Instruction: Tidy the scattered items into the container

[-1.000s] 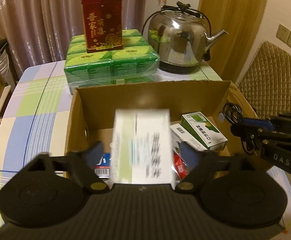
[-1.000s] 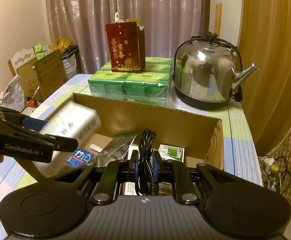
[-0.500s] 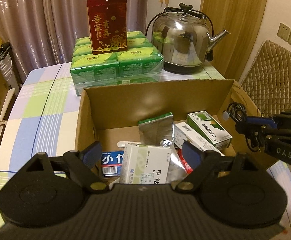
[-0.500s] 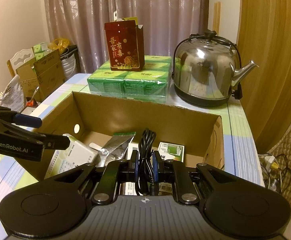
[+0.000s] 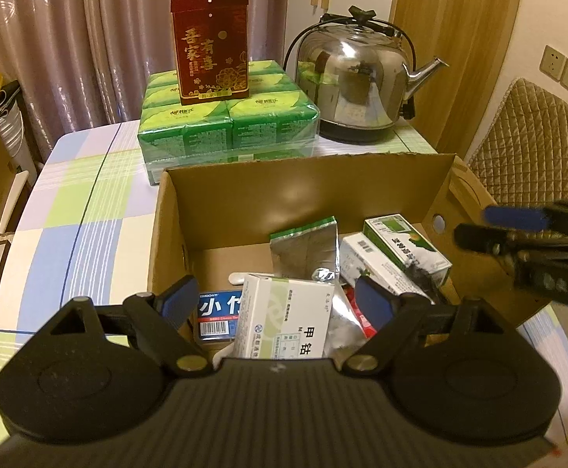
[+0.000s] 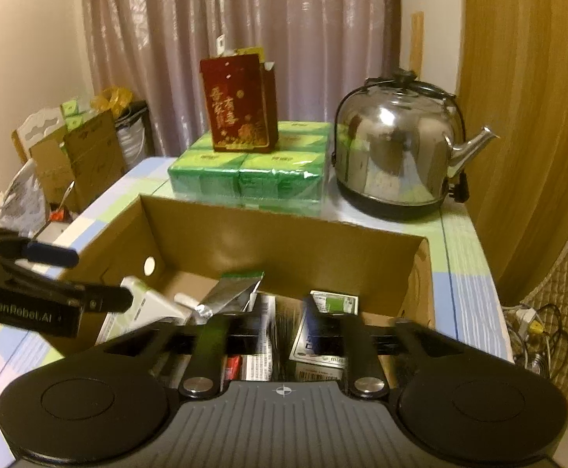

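Left gripper (image 5: 274, 296) spread wide, empty, poised over the near edge of the cardboard box (image 5: 303, 191). Right gripper (image 6: 284, 325) also parted, holding nothing, low above the box's right half; motion blur there, so the gap probably wider than it looks. Inside the box: white medicine carton (image 5: 284, 321) at the near wall, blue packet (image 5: 215, 318) left of it, silver foil pouch (image 5: 305, 249) mid-box, green-and-white carton (image 5: 405, 247) toward the right wall. Behind the box: green tissue packs (image 5: 227, 126), red tin (image 5: 210, 45) on top, steel kettle (image 5: 358, 82) alongside.
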The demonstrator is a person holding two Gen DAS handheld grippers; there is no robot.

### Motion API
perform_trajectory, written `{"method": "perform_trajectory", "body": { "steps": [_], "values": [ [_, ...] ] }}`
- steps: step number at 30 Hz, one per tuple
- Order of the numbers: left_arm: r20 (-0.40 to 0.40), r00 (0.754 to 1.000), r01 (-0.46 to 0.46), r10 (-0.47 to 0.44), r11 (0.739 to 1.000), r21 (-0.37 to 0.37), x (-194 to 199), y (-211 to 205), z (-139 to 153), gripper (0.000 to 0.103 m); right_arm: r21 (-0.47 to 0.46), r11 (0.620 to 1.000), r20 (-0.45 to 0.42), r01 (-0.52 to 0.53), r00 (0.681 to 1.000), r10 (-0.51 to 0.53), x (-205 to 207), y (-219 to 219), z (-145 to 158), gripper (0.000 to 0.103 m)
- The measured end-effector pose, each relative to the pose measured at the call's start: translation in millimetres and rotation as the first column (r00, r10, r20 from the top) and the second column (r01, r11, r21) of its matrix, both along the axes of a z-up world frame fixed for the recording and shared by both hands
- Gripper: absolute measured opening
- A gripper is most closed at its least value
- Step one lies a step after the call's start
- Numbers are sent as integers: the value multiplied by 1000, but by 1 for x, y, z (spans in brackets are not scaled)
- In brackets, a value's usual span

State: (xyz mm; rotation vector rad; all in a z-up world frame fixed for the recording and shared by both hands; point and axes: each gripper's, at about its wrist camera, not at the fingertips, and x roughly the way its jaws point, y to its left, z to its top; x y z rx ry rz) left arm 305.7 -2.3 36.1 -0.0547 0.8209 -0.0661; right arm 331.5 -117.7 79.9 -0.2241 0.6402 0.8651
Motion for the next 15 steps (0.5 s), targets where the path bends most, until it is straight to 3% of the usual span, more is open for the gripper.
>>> {"method": "perform_trajectory", "body": {
  "steps": [15],
  "values": [
    [0, 1000, 0, 0, 1000, 12, -8, 1, 0, 86, -10, 999, -3, 37, 999, -37, 0, -14, -3, 67]
  ]
}}
